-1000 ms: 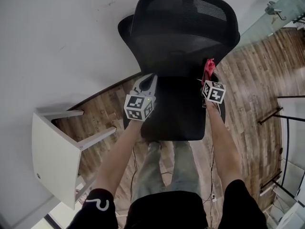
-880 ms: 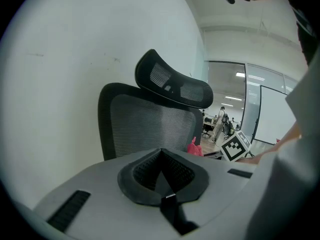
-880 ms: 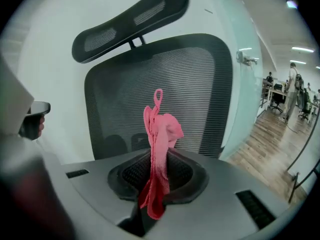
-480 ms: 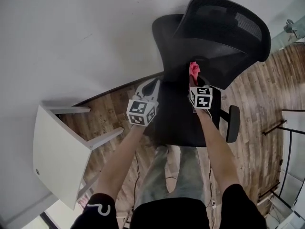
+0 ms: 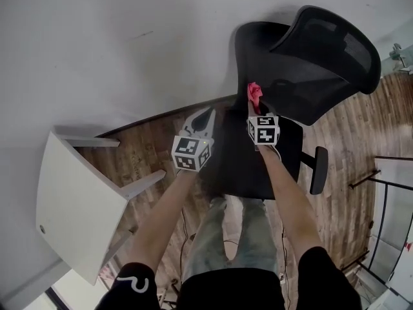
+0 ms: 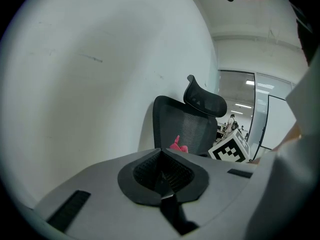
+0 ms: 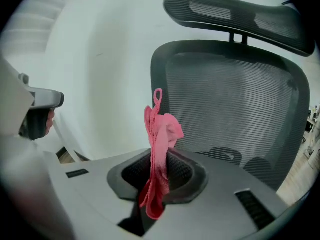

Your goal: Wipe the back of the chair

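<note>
Ahead of right claw (image 7: 160, 179): chair back (image 7: 235, 109) near, untouched; chair has swivelled rightward since a second ago | right claw clamps cloth (image 7: 161, 134) | left claw (image 6: 162, 176) closed, empty | wiping not begun

Chair (image 7: 235, 109) btm hidden behind right hand-held gripper (image 7: 159, 178) body.

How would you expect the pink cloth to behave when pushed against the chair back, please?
Probably floppy: the pink cloth bunches and folds where the right gripper pinches it. Likely light, since its thin tip stands up unsupported.
</note>
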